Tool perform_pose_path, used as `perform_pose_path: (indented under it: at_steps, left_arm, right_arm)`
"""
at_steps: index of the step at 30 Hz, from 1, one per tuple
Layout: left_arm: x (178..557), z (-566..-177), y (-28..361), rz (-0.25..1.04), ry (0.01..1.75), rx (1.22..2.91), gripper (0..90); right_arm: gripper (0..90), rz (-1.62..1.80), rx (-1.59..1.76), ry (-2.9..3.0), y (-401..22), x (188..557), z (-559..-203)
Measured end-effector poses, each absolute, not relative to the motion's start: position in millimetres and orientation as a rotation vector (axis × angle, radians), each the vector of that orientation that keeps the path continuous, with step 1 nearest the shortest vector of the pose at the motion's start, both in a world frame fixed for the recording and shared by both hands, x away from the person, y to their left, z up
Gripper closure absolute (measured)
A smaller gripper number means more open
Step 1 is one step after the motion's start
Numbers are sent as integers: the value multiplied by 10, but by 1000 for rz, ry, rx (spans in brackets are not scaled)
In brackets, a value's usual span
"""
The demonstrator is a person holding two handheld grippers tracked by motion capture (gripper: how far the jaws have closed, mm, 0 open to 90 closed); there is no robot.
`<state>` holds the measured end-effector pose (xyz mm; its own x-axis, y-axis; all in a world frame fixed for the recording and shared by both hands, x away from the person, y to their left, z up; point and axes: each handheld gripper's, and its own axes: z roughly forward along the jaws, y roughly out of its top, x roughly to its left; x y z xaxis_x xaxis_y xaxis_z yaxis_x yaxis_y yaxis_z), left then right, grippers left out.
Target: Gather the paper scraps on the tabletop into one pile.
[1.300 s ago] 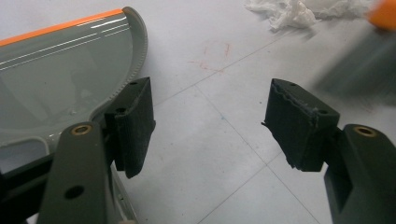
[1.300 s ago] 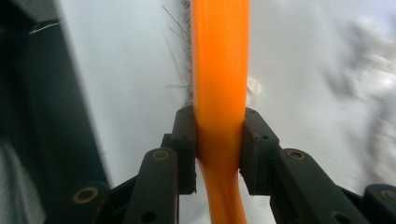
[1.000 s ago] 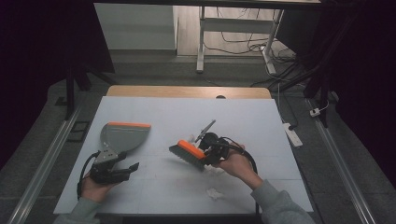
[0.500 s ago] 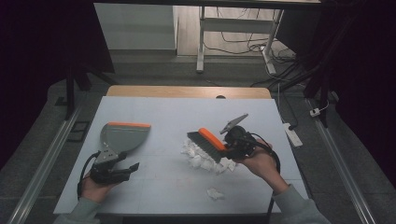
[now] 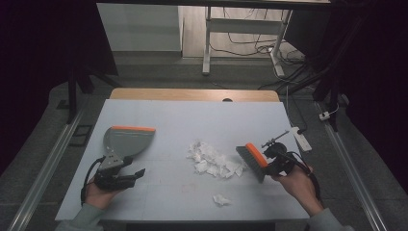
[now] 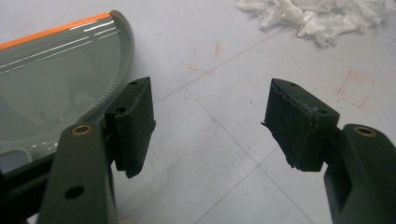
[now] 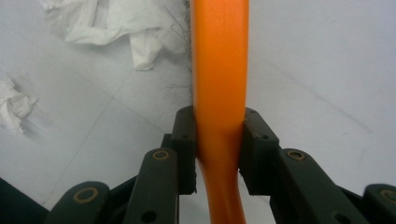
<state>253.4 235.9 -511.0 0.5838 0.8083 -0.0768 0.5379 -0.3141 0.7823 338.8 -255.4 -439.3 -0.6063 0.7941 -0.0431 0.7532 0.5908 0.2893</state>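
Paper scraps gathered mid-table, none in the dustpan yet.

The pile of torn paper scraps (image 5: pixel 214 161) lies near the centre of the white table (image 5: pixel 192 120), with one stray scrap (image 5: pixel 221 199) apart toward your edge. Your right gripper (image 7: pixel 219 149) is clamped on the orange handle of the hand brush (image 5: pixel 253 160), whose bristles touch the pile's right side. Your left gripper (image 6: pixel 210 121) stands with jaws spread and nothing between them, just beside the grey, orange-lipped dustpan (image 5: pixel 126 140), which looks empty and sits well left of the pile. By my judgement, sweeping up is barely started.

No legible txt or labels.
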Motion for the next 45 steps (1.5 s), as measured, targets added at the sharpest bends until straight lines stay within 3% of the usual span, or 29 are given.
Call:
perform_pose_path:
  at_steps: [14, 23, 33, 45]
  left_arm:
    - [2523, -5120, 2370, 428, 1074, 2000, 337]
    - [2522, -5129, 2386, 426, 1083, 1999, 337]
    - [2524, -5128, 2366, 429, 1083, 2005, 337]
    - [2533, -5135, 2368, 428, 1091, 2005, 337]
  right_arm:
    - [705, 469, 1277, 2712, -1932, 3623, -4468]
    - [705, 747, 1224, 2638, -2030, 3653, -4261]
    - [704, 820, 1086, 2653, -2358, 3472, -3987]
    - [704, 627, 501, 3074, -1820, 2846, -4172]
